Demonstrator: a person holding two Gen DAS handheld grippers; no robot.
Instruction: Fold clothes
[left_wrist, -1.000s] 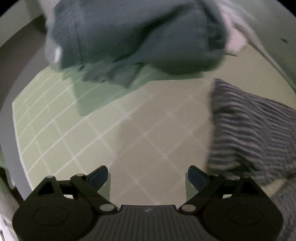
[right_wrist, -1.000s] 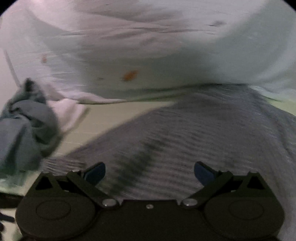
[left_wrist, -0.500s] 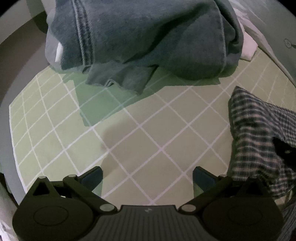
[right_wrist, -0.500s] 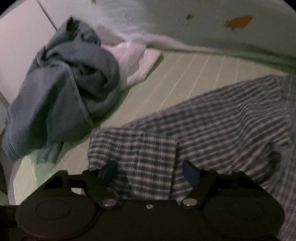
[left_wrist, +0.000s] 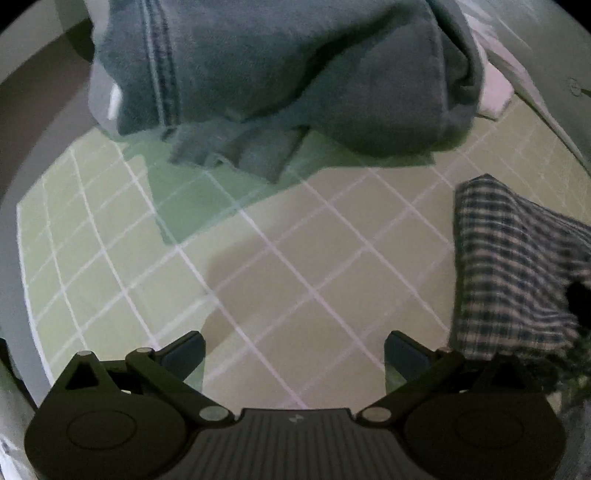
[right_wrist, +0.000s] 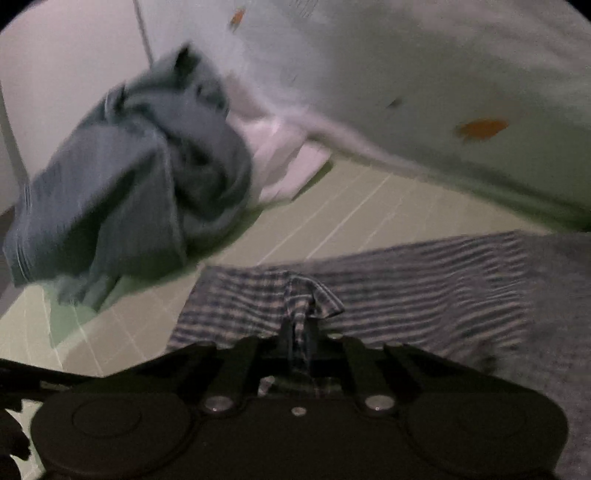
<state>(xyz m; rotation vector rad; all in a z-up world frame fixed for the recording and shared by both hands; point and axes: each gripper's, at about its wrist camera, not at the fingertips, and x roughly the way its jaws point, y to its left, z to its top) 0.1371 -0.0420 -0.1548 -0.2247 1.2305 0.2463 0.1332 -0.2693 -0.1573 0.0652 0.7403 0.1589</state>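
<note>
A blue-and-white checked garment (right_wrist: 406, 280) lies spread on the green gridded sheet (right_wrist: 354, 214). My right gripper (right_wrist: 299, 332) is shut on a pinched fold of it near its left edge. The same garment (left_wrist: 517, 266) shows at the right of the left wrist view. My left gripper (left_wrist: 295, 354) is open and empty over bare sheet (left_wrist: 258, 280), to the left of the garment's edge. A crumpled blue-grey denim garment (left_wrist: 288, 74) lies beyond it; it also shows at the left of the right wrist view (right_wrist: 129, 192).
A white folded cloth (right_wrist: 280, 162) lies behind the denim. A pale quilt with orange marks (right_wrist: 443, 92) rises along the far side. The sheet's edge (left_wrist: 22, 280) runs along the left, with a grey surface beyond it.
My right gripper has closed on a fold of the checked garment; it was open half a second ago. My left gripper has stayed open and has shifted only slightly.
</note>
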